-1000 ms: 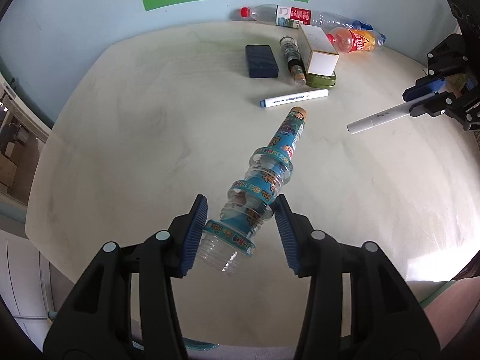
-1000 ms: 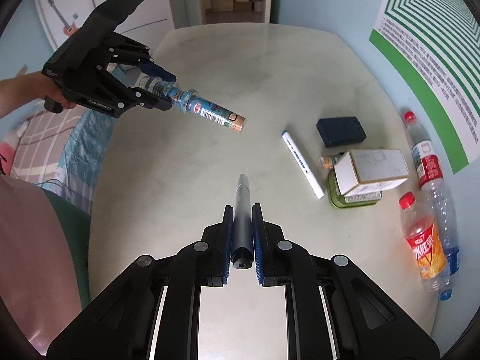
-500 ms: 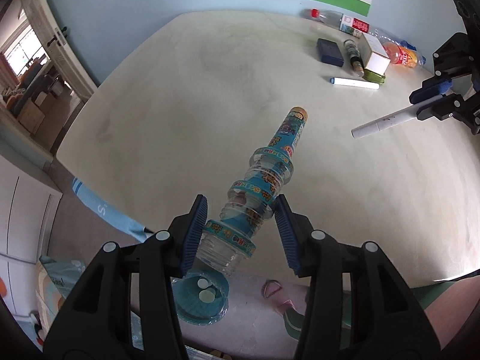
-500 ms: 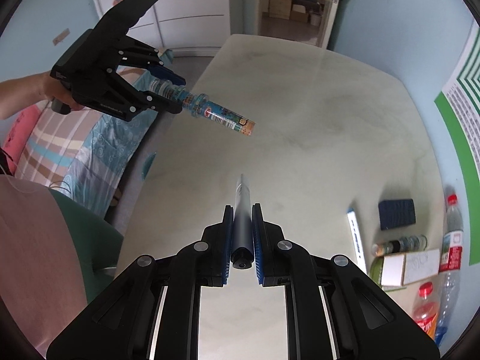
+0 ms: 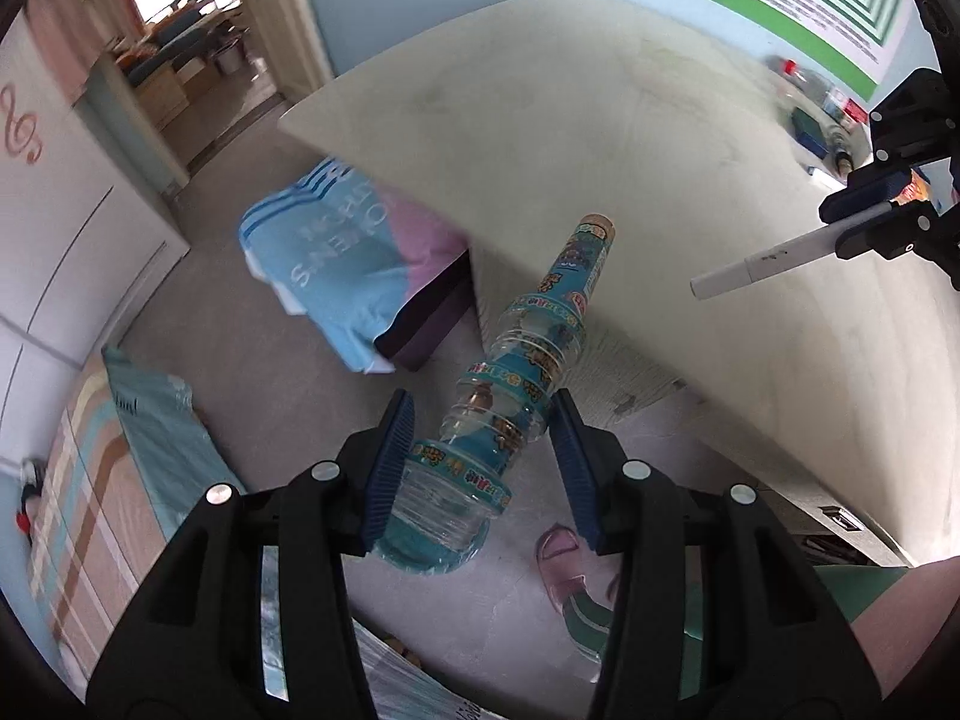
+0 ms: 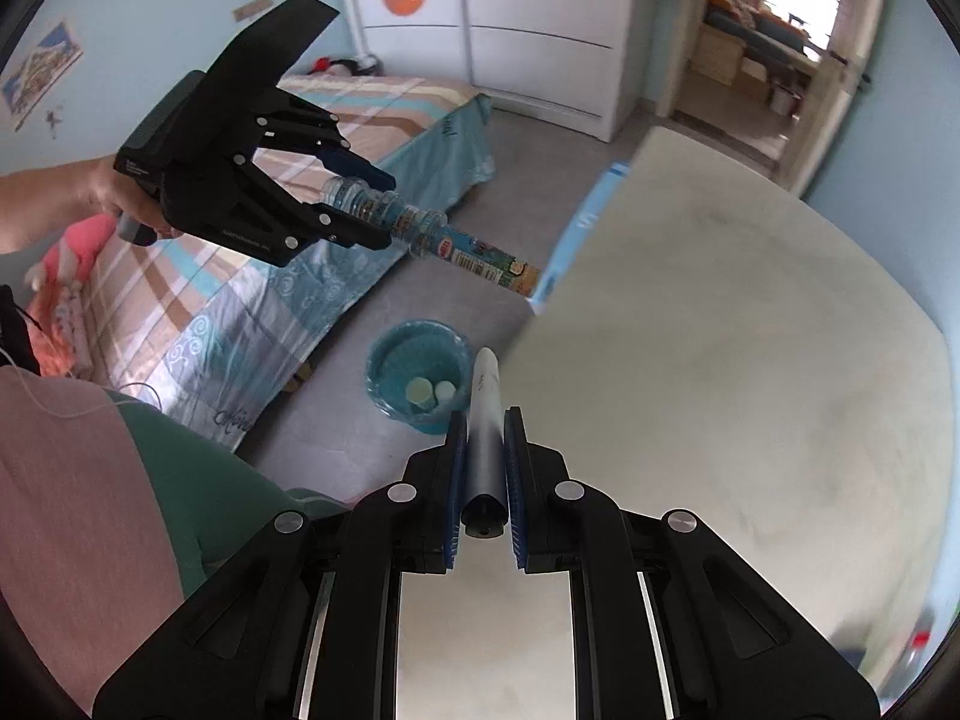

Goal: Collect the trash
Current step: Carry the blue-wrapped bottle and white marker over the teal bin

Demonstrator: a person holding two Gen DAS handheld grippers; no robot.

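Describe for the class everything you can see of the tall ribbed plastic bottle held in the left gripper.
The bottle is clear, ribbed plastic stepping from a wide base to a narrow neck, wrapped in a blue cartoon-printed label with a barcode and topped by a tan cap. It looks empty. The left gripper clamps its wide base between blue pads, cap pointing away and downward. It hangs in the air, past the table's edge, above the floor, touching nothing else.
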